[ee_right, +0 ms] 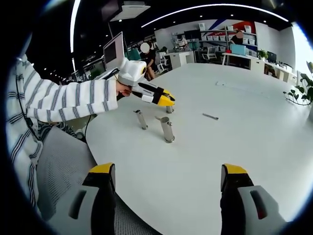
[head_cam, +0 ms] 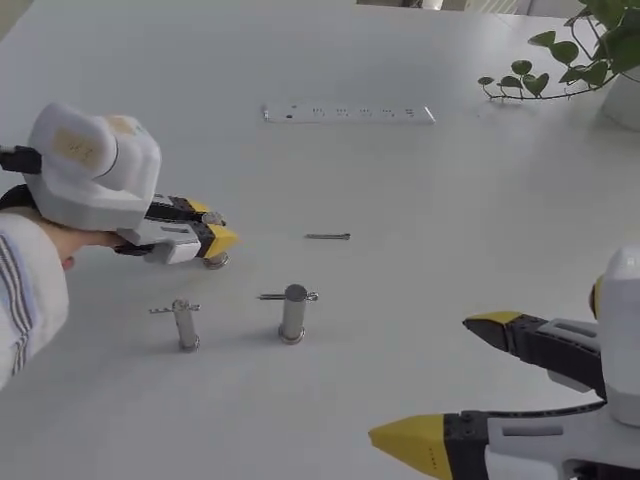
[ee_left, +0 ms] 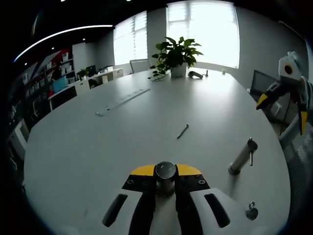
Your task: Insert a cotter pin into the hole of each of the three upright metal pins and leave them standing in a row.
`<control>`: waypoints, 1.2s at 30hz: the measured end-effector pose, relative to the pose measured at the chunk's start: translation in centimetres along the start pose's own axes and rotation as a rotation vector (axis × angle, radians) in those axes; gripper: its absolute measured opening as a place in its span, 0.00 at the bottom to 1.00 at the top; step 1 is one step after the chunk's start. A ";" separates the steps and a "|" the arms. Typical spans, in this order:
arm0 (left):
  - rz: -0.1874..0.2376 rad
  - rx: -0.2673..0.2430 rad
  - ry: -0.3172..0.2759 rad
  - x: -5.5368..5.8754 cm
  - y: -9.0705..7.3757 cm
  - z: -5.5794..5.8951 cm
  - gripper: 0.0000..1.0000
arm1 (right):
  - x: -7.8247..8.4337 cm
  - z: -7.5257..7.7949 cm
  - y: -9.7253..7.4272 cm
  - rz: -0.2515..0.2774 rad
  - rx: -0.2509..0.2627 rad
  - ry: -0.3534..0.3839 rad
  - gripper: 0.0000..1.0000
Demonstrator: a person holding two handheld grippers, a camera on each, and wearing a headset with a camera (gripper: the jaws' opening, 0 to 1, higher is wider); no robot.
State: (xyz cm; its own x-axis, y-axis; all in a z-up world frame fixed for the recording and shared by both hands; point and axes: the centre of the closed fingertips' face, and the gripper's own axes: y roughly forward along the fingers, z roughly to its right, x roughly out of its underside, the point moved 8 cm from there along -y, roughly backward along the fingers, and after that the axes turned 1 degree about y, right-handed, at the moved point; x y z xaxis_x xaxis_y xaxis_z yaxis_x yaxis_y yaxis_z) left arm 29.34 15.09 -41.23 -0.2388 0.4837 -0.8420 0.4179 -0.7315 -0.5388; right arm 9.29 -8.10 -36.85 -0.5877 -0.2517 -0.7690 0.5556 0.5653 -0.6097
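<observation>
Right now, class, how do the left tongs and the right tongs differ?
The left tongs are shut on a metal pin; the right tongs stand wide open, holding nothing. The left tongs sit close to the cottered pin; the right tongs are well away from it. Both have yellow tips.
</observation>
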 end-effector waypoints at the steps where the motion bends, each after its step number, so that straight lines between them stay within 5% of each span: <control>1: -0.002 -0.002 0.002 0.0 -0.1 0.0 0.10 | 0.0 0.0 0.0 0.002 0.001 -0.003 0.87; 9: 0.022 -0.036 -0.049 -0.6 -1.7 -0.2 0.10 | -0.2 -0.3 0.0 0.009 0.000 -0.010 0.88; 11: 0.032 -0.050 -0.171 -0.9 -2.3 -0.2 0.10 | -0.3 -0.4 0.0 0.009 -0.001 -0.012 0.88; 12: 0.056 -0.055 -0.179 -1.2 -2.8 -0.4 0.10 | -0.3 -0.4 0.1 0.010 -0.002 -0.012 0.87; 25: 0.120 -0.068 -0.120 -3.8 -7.0 0.1 0.10 | -0.7 -1.2 0.5 0.017 -0.029 -0.029 0.88; 36: 0.159 -0.030 -0.074 -5.6 -9.6 1.9 0.10 | -1.1 -1.8 0.7 0.019 -0.055 -0.054 0.87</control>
State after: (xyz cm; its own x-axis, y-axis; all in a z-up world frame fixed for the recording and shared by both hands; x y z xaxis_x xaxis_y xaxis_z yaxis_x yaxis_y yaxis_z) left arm 24.97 18.49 -31.44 -0.2314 0.3257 -0.9167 0.4808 -0.7809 -0.3988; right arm 9.25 -6.01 -36.06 -0.5442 -0.2813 -0.7904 0.5325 0.6122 -0.5845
